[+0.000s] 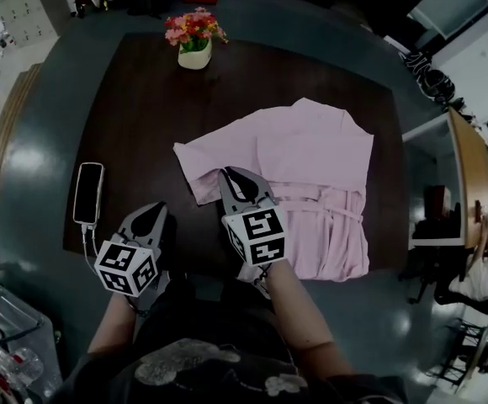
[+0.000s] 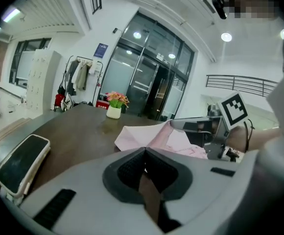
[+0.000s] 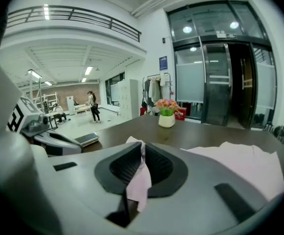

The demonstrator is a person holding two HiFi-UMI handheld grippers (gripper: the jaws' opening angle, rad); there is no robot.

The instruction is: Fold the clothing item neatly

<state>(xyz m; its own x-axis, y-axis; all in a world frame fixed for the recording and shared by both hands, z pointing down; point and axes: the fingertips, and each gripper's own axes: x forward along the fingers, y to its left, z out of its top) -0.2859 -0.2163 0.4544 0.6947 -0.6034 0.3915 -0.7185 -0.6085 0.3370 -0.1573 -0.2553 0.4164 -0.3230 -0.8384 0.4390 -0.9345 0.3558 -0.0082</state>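
Note:
A pale pink garment [image 1: 311, 158] with a tie belt lies spread on the dark brown table [image 1: 135, 124]. One sleeve points left. My right gripper [image 1: 236, 180] sits at the garment's near left edge, below that sleeve. It is shut on a fold of the pink cloth, which hangs between the jaws in the right gripper view [image 3: 141, 170]. My left gripper [image 1: 155, 212] hovers over bare table to the left of the garment. Its jaws are shut with nothing in them [image 2: 144, 153]. The left gripper view shows the garment [image 2: 142, 133] ahead to the right.
A white pot of flowers [image 1: 194, 40] stands at the table's far edge. A phone [image 1: 88, 192] with a cable lies near the left edge, close to my left gripper. A wooden desk [image 1: 471, 175] stands off to the right.

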